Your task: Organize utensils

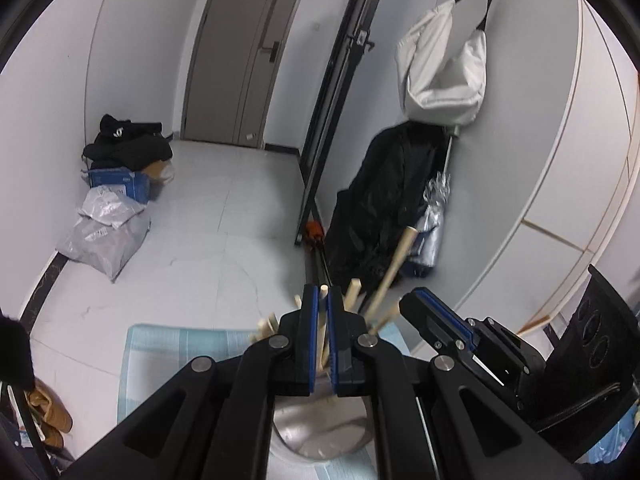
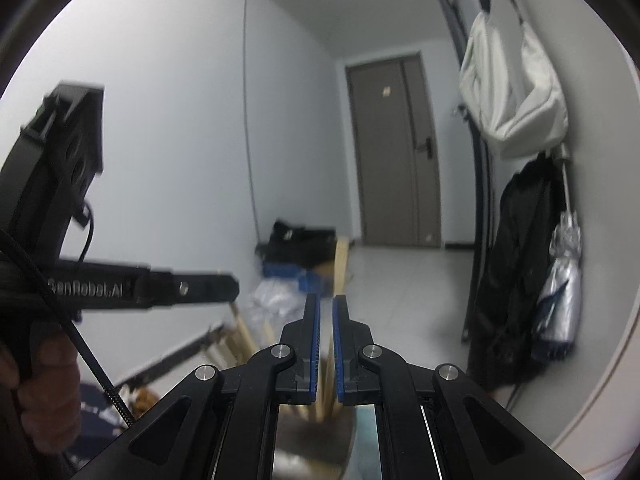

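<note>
Left wrist view: we hold one pale wooden chopstick [image 1: 323, 320] above the grey metal holder [image 1: 320, 432].
Left gripper [image 1: 323, 340] jaws grip it upright; right gripper [image 2: 326, 344] jaws nearly closed around another stick.

Left gripper [image 1: 324, 312]: matt black plastic links, bright metal pivot pins, ribbed blue rubber-like pads on the fingers [image 1: 313, 320]. Right gripper [image 2: 326, 320]: same matt black body and blue pads. Chopstick [image 1: 322, 320] between the left pads: pale, bare wood, matt. Other utensil handles [image 1: 394, 268]: light unfinished wood, smooth. Holder [image 1: 320, 432]: dull grey metal, brushed look. Mat [image 1: 160, 344] on the surface: light blue woven cloth, fine ribbed texture. Floor [image 1: 200, 240]: pale tiles, faint sheen. Door [image 1: 244, 52]: smooth grey-brown panel, matt. Hanging bag [image 1: 444, 72]: white soft cloth. Parcel bags [image 1: 108, 232]: crinkled glossy grey plastic
</note>
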